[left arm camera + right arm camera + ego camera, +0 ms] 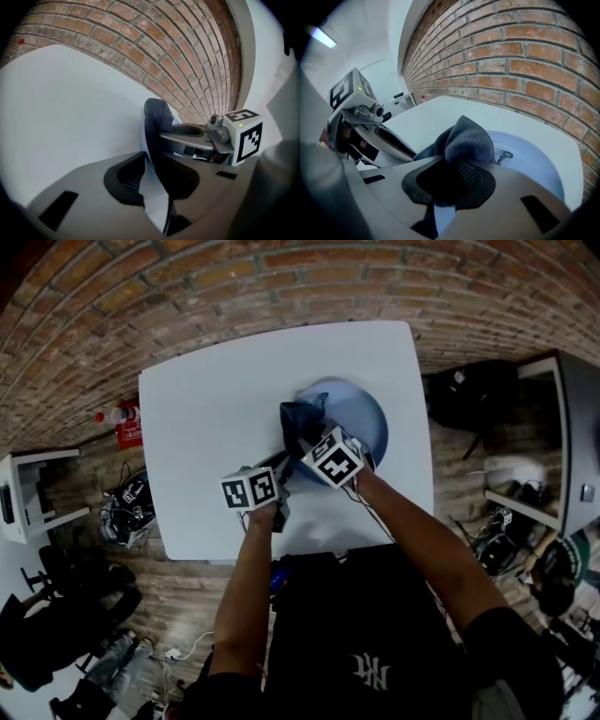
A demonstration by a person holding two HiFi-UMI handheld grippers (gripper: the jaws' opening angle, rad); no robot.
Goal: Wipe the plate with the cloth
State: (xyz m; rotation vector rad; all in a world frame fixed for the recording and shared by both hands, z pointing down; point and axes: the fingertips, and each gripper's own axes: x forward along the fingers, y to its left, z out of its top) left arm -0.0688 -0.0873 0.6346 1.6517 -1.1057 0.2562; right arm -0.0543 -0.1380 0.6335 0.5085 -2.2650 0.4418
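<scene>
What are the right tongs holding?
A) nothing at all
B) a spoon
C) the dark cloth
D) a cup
C: in the right gripper view the right tongs are shut on the dark cloth, which is bunched up over the plate.

A white square table with rounded corners stands on a brown wooden plank floor. One thing lies directly on the tabletop: a round, pale blue plate, on the right half, near the right edge.
</scene>
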